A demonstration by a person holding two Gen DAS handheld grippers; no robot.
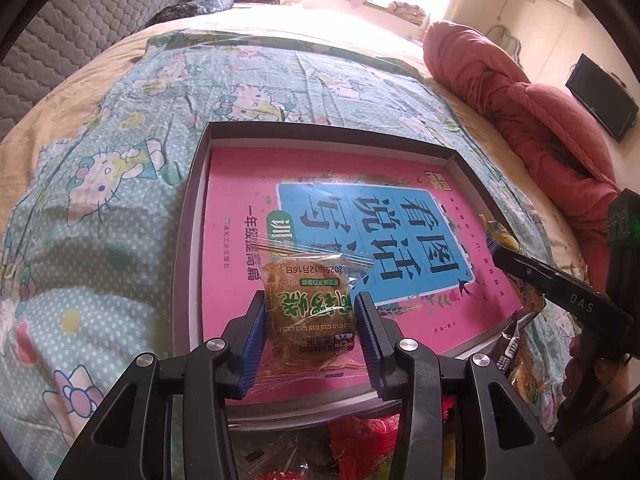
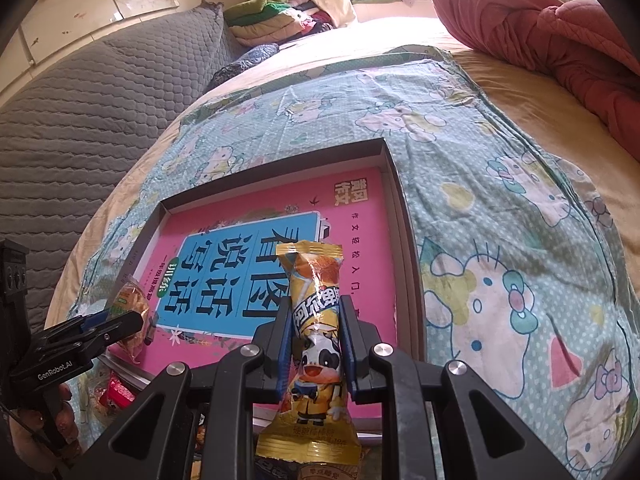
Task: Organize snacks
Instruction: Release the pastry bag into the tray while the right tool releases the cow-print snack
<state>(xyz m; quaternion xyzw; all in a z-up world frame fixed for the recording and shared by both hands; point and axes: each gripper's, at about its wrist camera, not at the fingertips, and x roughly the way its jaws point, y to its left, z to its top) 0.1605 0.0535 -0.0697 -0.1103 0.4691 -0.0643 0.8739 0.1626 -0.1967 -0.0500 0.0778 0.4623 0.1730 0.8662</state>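
**Both grippers hold wrapped snacks over the tray**

Blue ribbed pads (image 1: 256, 332) of the left gripper (image 1: 311, 330) clamp a round pastry (image 1: 308, 308) in crinkled clear film at lower centre, above a shallow grey tray (image 1: 188, 240) holding a glossy pink book (image 1: 320, 184). Right gripper (image 2: 316, 338) pinches a slim yellow foil snack stick (image 2: 316, 344), lower centre.

Pink book cover (image 1: 320, 208) in the box carried big black characters 看图说话写话 on a blue panel, seen upside down, plus a green tag starting 训 and a side line 一年级提高篇. Clear pastry wrapper (image 1: 310, 300) held by the left gripper (image 1: 311, 308) showed the date 2025年12月16日 and "Xinmaizi" near its bottom edge; its green characters were too warped to read. Right gripper's (image 2: 316, 320) arm read "DAS" in the left view. Left gripper's body read "GenRobot.AI" in the right view. Yellow snack pack (image 2: 316, 344) had a cartoon cow; its characters were unclear.
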